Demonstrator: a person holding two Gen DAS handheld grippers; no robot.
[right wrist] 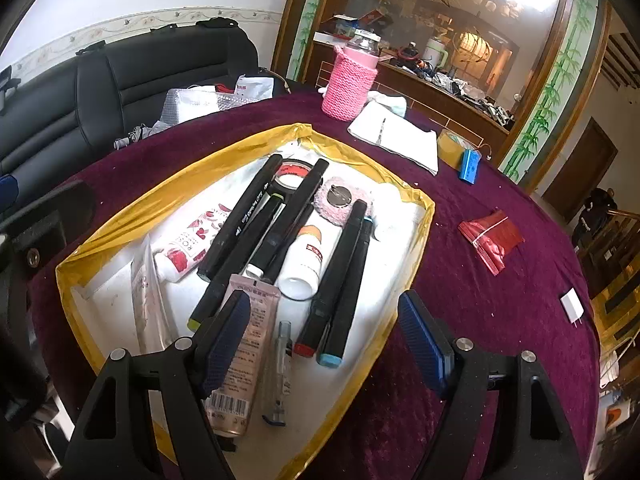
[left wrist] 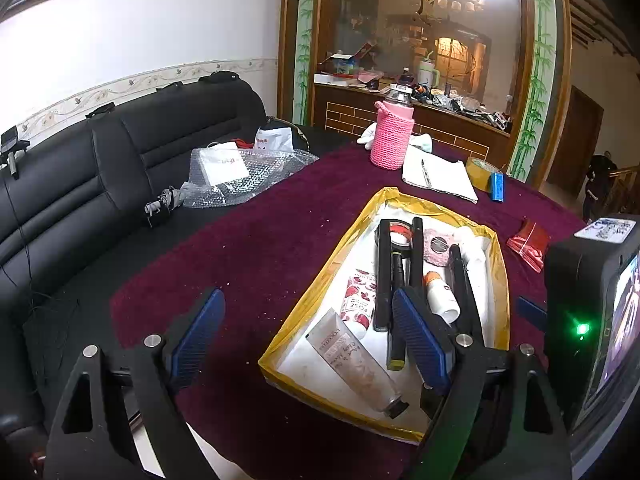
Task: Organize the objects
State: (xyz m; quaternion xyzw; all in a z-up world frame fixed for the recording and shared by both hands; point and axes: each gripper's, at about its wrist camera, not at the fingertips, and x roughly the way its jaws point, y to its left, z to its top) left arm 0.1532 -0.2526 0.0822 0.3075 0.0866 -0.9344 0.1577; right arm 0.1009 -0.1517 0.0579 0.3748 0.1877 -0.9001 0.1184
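A white tray with a yellow taped rim (left wrist: 316, 284) (right wrist: 160, 196) sits on the purple cloth. In it lie several black markers (right wrist: 240, 220) (left wrist: 384, 276), a rose-print tube (right wrist: 192, 244), a white bottle (right wrist: 304, 260), a tape roll (right wrist: 294, 172), a pink tube (right wrist: 250, 344) and a clear pen (right wrist: 282, 364). My right gripper (right wrist: 324, 342) hangs open over the tray's near end, its pads touching nothing. Open as well, my left gripper (left wrist: 308, 340) straddles the tray's left rim, one finger over the cloth and one over the markers.
On the far cloth stand a pink knitted bottle (left wrist: 390, 136), a notebook with a pen (left wrist: 436, 176), a yellow tape roll (left wrist: 480, 172) and a blue battery (right wrist: 469, 166). Red packets (right wrist: 490, 236) and a white plug (right wrist: 572, 306) lie to the right. A black sofa (left wrist: 80, 184) holds bubble wrap (left wrist: 240, 172).
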